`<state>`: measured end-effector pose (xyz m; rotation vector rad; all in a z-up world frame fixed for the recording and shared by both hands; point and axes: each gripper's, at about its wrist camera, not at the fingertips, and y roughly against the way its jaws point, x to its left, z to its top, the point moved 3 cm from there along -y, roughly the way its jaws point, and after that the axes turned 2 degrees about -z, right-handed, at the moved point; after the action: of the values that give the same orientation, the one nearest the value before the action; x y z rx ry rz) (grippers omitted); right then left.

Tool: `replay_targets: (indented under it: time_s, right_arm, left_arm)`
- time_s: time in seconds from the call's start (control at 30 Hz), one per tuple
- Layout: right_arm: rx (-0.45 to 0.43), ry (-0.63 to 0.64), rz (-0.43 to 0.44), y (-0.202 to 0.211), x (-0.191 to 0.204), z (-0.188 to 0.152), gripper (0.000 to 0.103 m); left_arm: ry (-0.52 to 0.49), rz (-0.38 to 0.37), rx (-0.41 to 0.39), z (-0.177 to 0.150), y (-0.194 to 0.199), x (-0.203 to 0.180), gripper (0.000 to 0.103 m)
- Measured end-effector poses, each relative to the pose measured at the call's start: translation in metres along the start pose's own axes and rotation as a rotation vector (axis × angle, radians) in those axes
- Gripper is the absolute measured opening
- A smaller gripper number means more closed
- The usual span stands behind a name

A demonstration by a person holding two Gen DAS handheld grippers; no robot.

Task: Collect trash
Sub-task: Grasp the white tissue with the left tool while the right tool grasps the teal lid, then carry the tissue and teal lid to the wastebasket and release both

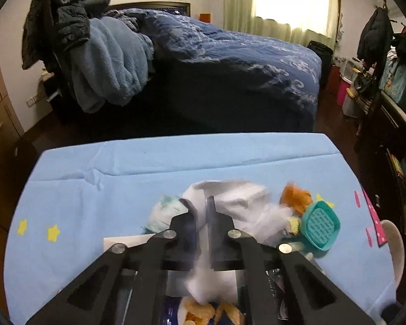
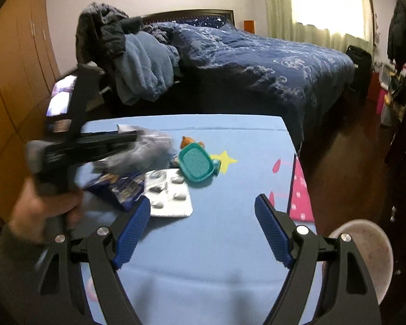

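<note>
Left wrist view: left tongs (image 1: 202, 211) nearly closed, clamped on crumpled white tissue (image 1: 230, 197) above the blue-covered bench (image 1: 121, 168). Just right of the tissue lie an orange toy (image 1: 295, 196) and a teal soap dish (image 1: 320, 224). Right wrist view: right tongs (image 2: 203, 205) spread wide, holding nothing, over bare cloth; a blister pack (image 2: 169, 195) and a blue wrapper (image 2: 121, 189) lie near the teal dish's left side.

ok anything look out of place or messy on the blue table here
Yes. Litter is heaped at one end of the blue table: a blister pack, a blue snack wrapper and a teal container lying tilted. The left hand-held gripper is clamped on a white tissue.
</note>
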<state>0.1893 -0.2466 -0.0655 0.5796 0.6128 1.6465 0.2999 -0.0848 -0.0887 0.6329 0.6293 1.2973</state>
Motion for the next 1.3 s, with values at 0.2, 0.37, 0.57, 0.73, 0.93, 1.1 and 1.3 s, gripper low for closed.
replay_targets:
  time_s: [0.2,0.37,0.57,0.73,0.93,1.1,1.3]
  right_arm:
    - [0.024,0.059,-0.009,-0.044,0.010,0.019,0.071]
    - [0.021,0.100,-0.011,-0.064,0.020,0.033,0.070]
    - [0.030,0.164,-0.022,-0.085,0.035,0.039,0.070]
    - [0.092,0.172,-0.050,-0.110,0.034,0.041,0.052]
    - [0.094,0.132,-0.034,-0.108,0.025,0.037,0.046]
    - [0.075,0.119,-0.016,-0.094,0.021,0.035,0.045]
    - [0.049,0.090,0.009,-0.065,0.018,0.026,0.045]
  left_arm:
    - [0.033,-0.049,-0.019,-0.002,0.012,0.015,0.006]
    - [0.051,-0.057,-0.044,0.000,0.023,0.025,0.005]
    - [0.052,-0.067,-0.078,0.001,0.045,0.034,0.005]
    - [0.056,-0.075,-0.091,0.000,0.056,0.037,0.005]
    - [0.051,-0.086,-0.090,-0.003,0.060,0.034,0.005]
    - [0.051,-0.095,-0.096,-0.005,0.063,0.029,0.005]
    - [0.035,-0.106,-0.108,-0.011,0.076,0.018,0.005]
